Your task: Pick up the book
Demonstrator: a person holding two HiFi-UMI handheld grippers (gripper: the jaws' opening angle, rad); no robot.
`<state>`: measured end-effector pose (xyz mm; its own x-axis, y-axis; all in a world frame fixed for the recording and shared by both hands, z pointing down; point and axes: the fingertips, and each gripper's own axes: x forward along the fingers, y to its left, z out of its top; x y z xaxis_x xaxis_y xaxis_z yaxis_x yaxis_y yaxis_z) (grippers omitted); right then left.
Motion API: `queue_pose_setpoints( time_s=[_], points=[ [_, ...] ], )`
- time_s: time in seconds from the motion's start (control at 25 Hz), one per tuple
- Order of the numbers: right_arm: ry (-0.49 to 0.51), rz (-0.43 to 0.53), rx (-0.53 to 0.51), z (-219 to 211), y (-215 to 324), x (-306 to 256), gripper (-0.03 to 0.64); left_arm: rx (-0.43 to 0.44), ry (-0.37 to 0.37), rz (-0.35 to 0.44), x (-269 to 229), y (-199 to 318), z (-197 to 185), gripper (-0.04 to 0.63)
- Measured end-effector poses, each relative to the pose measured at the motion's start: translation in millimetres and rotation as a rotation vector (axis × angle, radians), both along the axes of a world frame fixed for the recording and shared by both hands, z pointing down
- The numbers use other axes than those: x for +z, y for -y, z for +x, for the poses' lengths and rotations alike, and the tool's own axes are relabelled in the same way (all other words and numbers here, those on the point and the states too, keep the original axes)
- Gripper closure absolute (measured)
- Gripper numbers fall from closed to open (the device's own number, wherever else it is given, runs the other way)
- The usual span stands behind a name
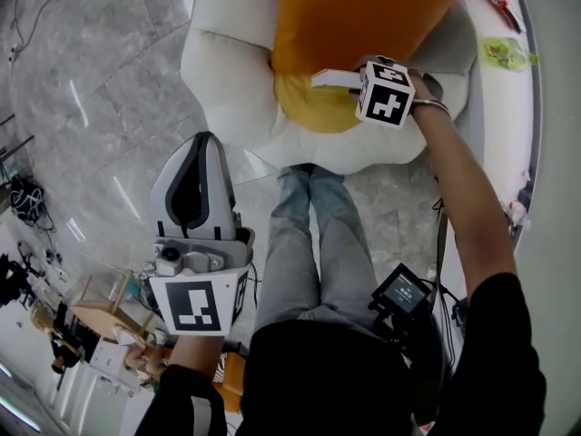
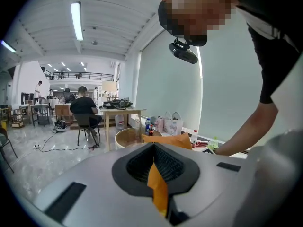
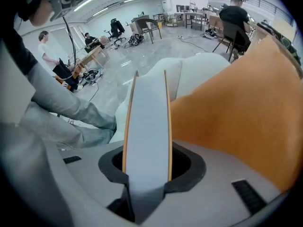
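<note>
The floor (image 1: 91, 89) at upper left is glossy grey stone, streaked with bright reflections. The armchair (image 1: 227, 71) looks like soft matt white cloth, its cushion (image 1: 363, 7) matt orange fabric. The book (image 3: 147, 126) shows smooth matt paper edges; its covers are perhaps card.

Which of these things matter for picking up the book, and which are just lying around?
In the job: book; right gripper, clamped on it.
Just lying about: orange cushion; yellow cushion; white armchair; left gripper, held aside.
</note>
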<state>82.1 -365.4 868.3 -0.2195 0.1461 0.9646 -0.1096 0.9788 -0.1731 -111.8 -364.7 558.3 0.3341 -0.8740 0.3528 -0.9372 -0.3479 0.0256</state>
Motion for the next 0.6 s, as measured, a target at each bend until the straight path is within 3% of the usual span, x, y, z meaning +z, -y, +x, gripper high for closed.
queue_pose_setpoints(
  time_s=[0.2, 0.6],
  points=[
    [0.054, 0.076, 0.007, 1.0, 4.8, -63.6, 0.465, 0.031, 0.019, 0.047, -42.7, -11.5, 8.6, 0.584],
    [0.153, 0.173, 0.046, 7.6, -4.7, -176.6, 0.465, 0.047, -0.018, 0.086, -108.9, -37.9, 31.0, 0.584]
  ],
)
